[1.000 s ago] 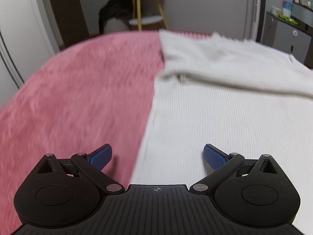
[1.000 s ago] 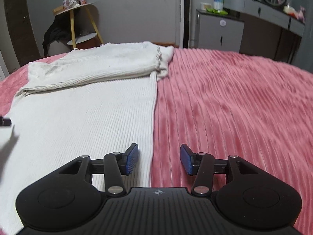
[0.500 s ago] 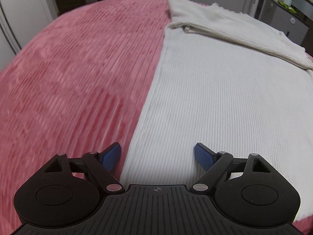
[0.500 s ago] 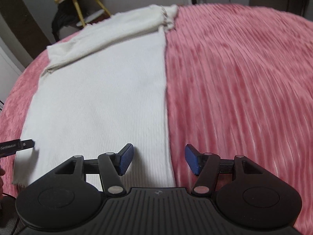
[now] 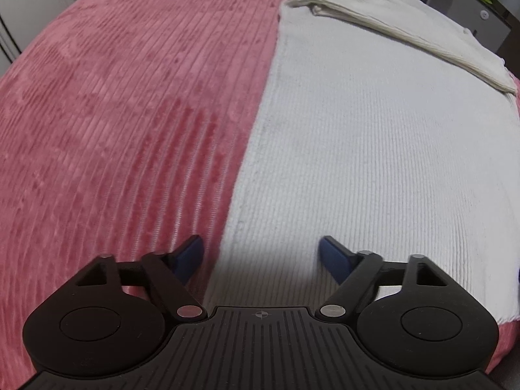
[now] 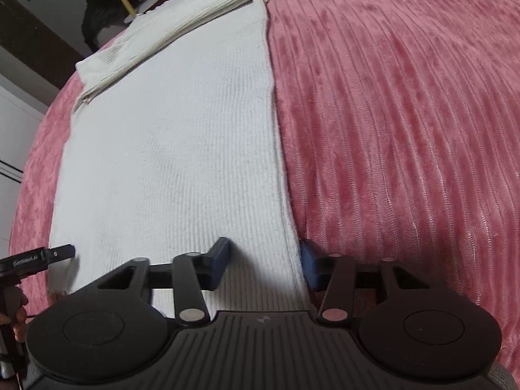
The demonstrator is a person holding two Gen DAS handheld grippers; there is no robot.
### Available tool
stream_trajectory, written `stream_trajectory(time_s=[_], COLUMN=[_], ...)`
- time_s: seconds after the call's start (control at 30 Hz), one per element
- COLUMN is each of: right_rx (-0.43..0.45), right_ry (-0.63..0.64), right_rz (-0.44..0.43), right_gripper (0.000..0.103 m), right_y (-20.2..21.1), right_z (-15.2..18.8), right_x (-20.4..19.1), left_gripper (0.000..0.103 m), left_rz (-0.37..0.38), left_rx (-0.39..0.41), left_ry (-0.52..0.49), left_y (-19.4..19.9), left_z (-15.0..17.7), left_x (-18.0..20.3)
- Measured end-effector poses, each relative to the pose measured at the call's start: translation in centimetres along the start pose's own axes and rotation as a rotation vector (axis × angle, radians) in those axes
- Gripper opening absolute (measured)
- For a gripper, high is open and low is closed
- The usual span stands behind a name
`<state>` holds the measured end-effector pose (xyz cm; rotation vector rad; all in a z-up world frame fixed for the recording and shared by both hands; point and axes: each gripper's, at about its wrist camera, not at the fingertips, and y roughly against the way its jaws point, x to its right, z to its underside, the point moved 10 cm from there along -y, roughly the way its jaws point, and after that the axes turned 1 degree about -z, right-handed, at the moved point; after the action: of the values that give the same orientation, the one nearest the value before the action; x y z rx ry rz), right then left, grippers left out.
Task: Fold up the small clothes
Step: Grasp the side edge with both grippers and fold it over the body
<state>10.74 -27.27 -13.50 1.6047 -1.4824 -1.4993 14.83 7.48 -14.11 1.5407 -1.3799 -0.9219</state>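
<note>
We find only one piece of lettering: small pale print on the black body of the left gripper point(image 6: 63, 253), at the left edge of the right wrist view, well to the left of the right tool's own fingers. It is too small and blurred for us to read.

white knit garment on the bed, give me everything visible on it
The white garment is a ribbed knit, off-white, spread flat on the pink ribbed bedspread. Its far end carries a folded-over layer lying across it, with a slightly frayed corner. The long side edges run straight. The left gripper straddles the near left edge and the right gripper the near right edge, jaws open, nothing pinched yet. Whether the fingertips touch the fabric cannot be told.
</note>
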Motion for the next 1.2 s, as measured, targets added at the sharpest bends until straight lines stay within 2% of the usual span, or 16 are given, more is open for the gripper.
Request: stream_trajectory(time_s=[0.07,0.1,0.2,0.33,0.37,0.4,0.47,0.6,0.67,0.83,1.03,1.2], right_rx=[-0.001,0.000,0.000,0.003,0.006,0.010,0.020,0.034,0.032,0.047,0.130,0.219], right_ry=[0.004,0.007,0.019,0.016,0.014,0.013,0.002,-0.036,-0.062,-0.147,-0.229,-0.263], right_rz=[-0.030,-0.043,-0.054,-0.076,-0.083,-0.089,-0.114,-0.197,-0.248,-0.378,-0.465,-0.437], right_gripper=[0.025,0.022,0.018,0.013,0.012,0.010,0.009,0.008,0.008,0.008,0.008,0.008], right_y=[0.3,0.5,0.6,0.7,0.8,1.0,1.5,2.4,2.9,3.7,3.7,2.6], right_z=[0.0,0.0,0.0,-0.2,-0.3,-0.3,-0.5,-0.9,-1.3,-3.3,-8.5,-14.1], right_x=[-0.3,-0.4,-0.6,-0.8,-0.8,-0.8,-0.7,-0.7,-0.9,-2.5,-3.7,-3.3], left_gripper=[0.069,0.065,0.059,0.045,0.039,0.027,0.014,0.011,0.011,0.011,0.011,0.011], left_rz=[0.012,0.019,0.053,0.089,0.089,0.100,0.153,0.207,0.275,0.376,0.395,0.361], left_rx=[0.000,-0.003,-0.012,-0.029,-0.032,-0.035,-0.055,-0.082,-0.098,-0.045,0.032,0.067], left_ry=[-0.006,-0.006,0.021,0.046,0.042,0.039,0.052,0.063,0.088,0.101,0.133,0.188], left_y=[0.1,0.1,0.1,-0.3,-0.2,-0.1,0.1,0.5,1.2,3.6,3.7,1.0], left_z=[0.2,0.3,0.5,0.6,0.6,0.5,0.4,0.0,-0.4,-4.1,-10.3,-14.2], left_x=[-0.2,-0.4,-0.8,-1.0,-1.0,-0.9,-0.6,-0.1,0.6,2.3,3.7,3.3])
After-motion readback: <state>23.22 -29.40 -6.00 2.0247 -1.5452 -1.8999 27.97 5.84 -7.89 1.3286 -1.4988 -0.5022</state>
